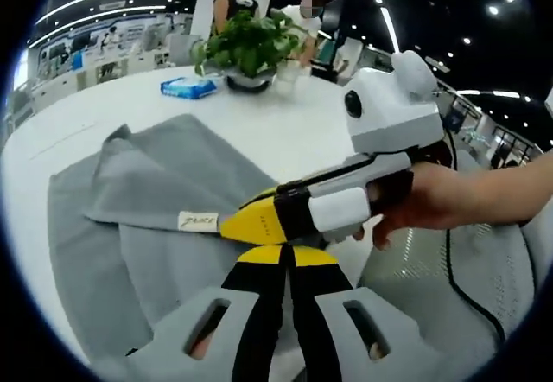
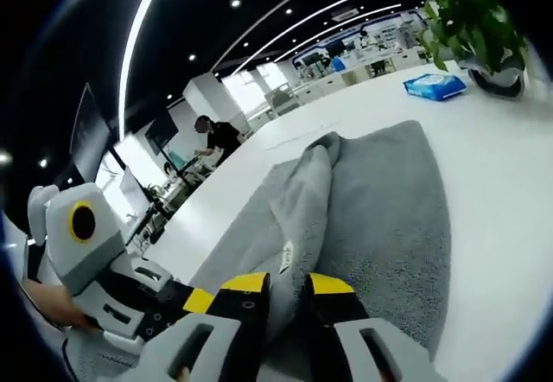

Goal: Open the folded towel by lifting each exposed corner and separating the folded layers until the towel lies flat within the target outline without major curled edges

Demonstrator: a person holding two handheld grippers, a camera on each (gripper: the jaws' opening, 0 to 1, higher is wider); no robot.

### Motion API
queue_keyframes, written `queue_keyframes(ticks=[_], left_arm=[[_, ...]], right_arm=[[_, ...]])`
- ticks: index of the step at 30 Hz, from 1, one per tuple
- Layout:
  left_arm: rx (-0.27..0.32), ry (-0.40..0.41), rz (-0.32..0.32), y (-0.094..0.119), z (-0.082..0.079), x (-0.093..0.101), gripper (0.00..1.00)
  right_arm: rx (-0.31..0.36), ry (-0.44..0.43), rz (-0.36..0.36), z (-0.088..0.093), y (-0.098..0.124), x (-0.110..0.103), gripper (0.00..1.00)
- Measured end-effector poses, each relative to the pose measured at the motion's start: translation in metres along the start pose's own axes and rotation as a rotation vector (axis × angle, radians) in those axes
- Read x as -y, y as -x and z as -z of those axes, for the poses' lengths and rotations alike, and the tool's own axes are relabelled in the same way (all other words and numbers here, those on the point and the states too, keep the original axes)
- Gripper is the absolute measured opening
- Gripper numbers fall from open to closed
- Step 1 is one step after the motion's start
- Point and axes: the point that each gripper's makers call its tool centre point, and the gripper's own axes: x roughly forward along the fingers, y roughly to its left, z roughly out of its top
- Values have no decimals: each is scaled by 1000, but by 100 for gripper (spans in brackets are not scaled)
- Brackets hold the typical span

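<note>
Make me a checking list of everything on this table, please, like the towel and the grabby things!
Surface: white table, smooth.
Job's things: grey towel, partly folded, with a raised fold and a small label.
Clutter: potted plant; blue packet.
Grippers: right gripper shut on the towel beside the label; left gripper shut, at the towel.
Cables: black cable near the hand.
Surroundings: big hall, ceiling lights, people standing behind.
</note>
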Motion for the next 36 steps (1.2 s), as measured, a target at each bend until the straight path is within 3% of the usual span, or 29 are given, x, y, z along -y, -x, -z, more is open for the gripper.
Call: queue_keyframes(ticks=[10, 14, 23, 26, 30, 31, 36], left_arm=[[8, 71, -20, 6, 0, -19, 0], [29, 98, -86, 16, -4, -54, 0], [1, 169, -312, 39, 21, -150, 0], [-6, 178, -368, 43, 27, -170, 0], [-87, 108, -409, 42, 46, -183, 0], [-22, 87, -386, 40, 38, -180, 0], [8, 70, -396, 41, 40, -181, 0]], right_arm=[[-8, 22, 48, 2, 3, 11, 2], [0, -23, 46, 1, 6, 17, 2], [-14, -13, 73, 3, 9, 23, 2], [-14, -26, 76, 3, 11, 28, 2], [-44, -31, 88, 6, 15, 36, 2], [-49, -23, 92, 6, 16, 37, 2], [-57, -11, 107, 1, 21, 44, 2]])
